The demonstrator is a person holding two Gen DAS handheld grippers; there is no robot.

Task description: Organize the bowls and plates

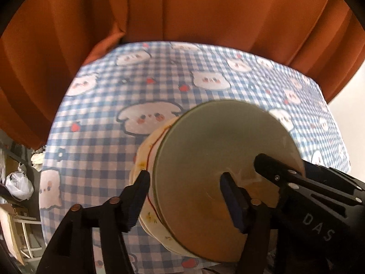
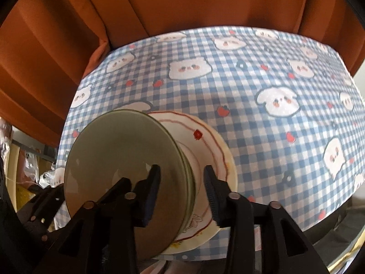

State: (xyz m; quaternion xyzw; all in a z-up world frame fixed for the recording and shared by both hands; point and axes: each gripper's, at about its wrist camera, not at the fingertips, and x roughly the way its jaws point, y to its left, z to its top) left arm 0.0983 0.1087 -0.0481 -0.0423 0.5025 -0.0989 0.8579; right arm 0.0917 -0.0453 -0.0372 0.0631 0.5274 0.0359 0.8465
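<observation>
A stack of dishes stands near the front edge of the table. On top is a green dish. Under it lie white plates with a red line and small flowers. My left gripper is open and straddles the stack's left rim, one finger outside the white plate and one over the green dish. My right gripper is open too and straddles the right rim, with a gap between its right pad and the rims. One right-gripper finger shows over the green dish in the left wrist view.
A blue checked tablecloth with cartoon animals covers the table. An orange curtain hangs right behind it. Bags and clutter sit on the floor beyond the table's left edge.
</observation>
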